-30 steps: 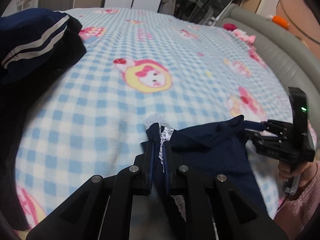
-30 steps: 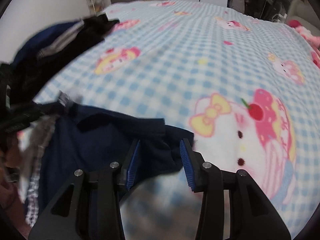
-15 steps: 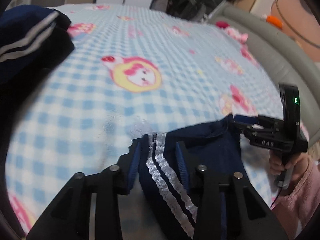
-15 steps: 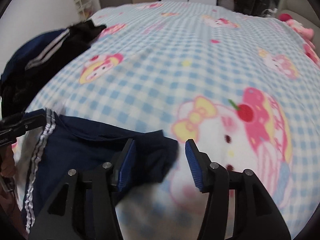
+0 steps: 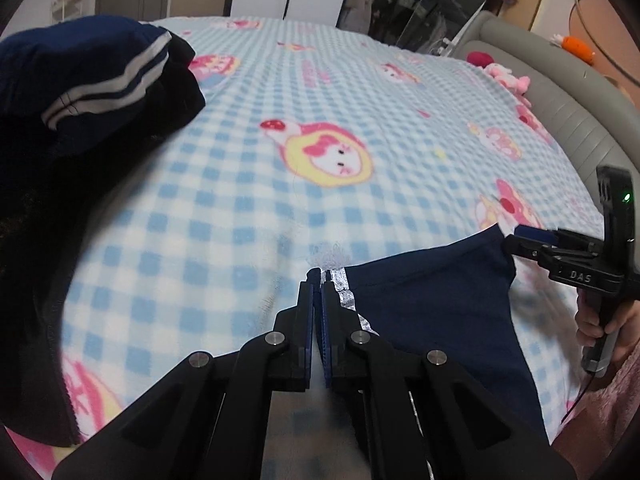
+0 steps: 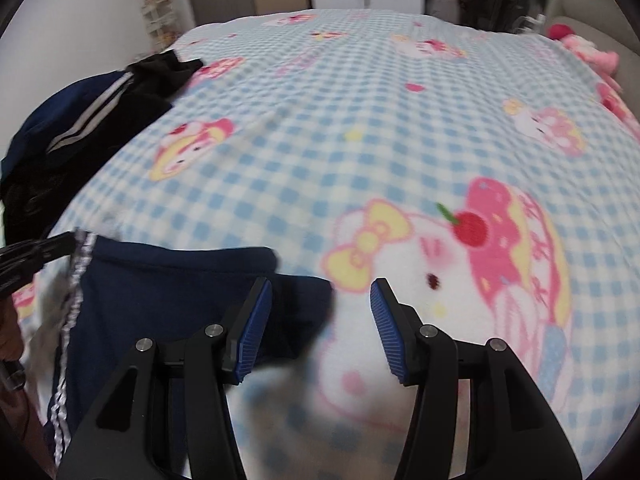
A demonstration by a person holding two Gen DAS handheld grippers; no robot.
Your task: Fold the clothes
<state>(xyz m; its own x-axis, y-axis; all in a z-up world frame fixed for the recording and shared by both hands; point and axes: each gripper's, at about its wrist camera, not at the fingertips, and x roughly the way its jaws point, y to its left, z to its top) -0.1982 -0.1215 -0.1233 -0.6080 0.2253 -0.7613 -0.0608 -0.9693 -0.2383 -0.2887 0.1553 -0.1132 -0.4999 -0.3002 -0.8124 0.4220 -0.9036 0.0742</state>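
Here, left gripper [image 5: 320,280] clamped on the navy garment's [image 5: 432,300] silver-trimmed corner — right gripper [image 6: 322,312] half-open, empty.

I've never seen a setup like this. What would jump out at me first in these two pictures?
Probably the blue-checked cartoon blanket covering the whole bed. Next, the navy garment at its near edge, its silver-trimmed corner pinched in the shut left tongs, while the right tongs stand open over the opposite corner. A dark pile of clothes sits far left.
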